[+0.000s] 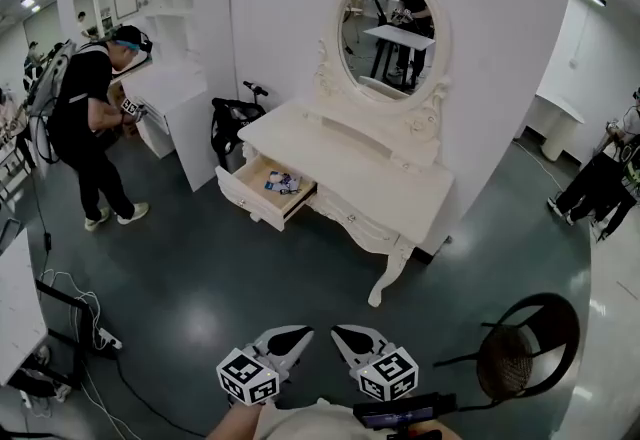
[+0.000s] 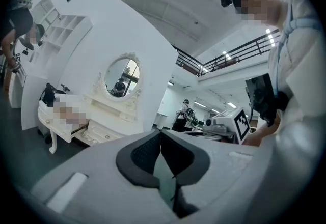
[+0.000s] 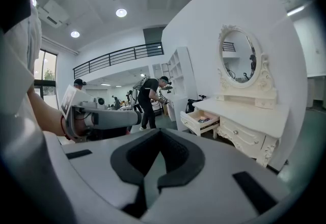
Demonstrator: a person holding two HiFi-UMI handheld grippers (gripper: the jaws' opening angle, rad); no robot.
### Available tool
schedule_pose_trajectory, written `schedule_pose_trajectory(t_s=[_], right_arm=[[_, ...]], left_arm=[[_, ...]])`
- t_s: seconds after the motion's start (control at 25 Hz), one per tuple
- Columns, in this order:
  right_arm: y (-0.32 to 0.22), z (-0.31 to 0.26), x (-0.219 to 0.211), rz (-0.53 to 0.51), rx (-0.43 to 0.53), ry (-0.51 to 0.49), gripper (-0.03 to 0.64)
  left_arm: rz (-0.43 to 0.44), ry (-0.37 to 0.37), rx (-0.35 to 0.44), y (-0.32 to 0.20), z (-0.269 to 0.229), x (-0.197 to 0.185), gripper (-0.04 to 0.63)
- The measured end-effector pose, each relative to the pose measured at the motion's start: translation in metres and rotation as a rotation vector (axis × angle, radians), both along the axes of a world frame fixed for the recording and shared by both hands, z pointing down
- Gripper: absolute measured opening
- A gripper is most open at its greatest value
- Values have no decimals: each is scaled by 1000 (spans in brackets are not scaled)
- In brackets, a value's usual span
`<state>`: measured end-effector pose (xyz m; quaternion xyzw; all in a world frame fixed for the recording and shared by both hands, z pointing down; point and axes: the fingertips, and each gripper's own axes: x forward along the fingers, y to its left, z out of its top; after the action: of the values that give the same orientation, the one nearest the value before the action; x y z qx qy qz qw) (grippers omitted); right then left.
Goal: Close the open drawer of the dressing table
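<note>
The white dressing table (image 1: 372, 176) with an oval mirror (image 1: 392, 28) stands against the wall, well ahead of me. Its left drawer (image 1: 262, 196) is pulled out, with small items lying inside. The right gripper view shows the same open drawer (image 3: 201, 120) far off to the right. Both grippers hang low in front of my body, side by side and far from the table. My left gripper (image 1: 296, 335) (image 2: 160, 134) is shut with nothing between its pads. My right gripper (image 1: 346, 334) (image 3: 160, 134) is shut and empty too.
A person in black (image 1: 90, 118) stands at the left by a white shelf unit (image 1: 172, 78). A black bicycle-like object (image 1: 232, 123) leans beside the table. A round black chair (image 1: 522, 353) is at my right, cables (image 1: 80, 328) lie at the left, and more people (image 1: 600, 183) stand far right.
</note>
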<state>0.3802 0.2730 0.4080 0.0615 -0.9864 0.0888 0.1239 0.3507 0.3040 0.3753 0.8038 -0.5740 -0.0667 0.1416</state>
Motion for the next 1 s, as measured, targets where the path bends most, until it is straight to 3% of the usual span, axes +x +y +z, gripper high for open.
schedule_pose_trajectory(t_s=[0.24, 1.0], right_arm=[[1, -11, 0, 6, -33, -27, 17], [-11, -15, -1, 27, -3, -38, 17]], left_arm=[[16, 3, 2, 0, -1, 5, 9], [51, -11, -2, -13, -4, 8, 9]])
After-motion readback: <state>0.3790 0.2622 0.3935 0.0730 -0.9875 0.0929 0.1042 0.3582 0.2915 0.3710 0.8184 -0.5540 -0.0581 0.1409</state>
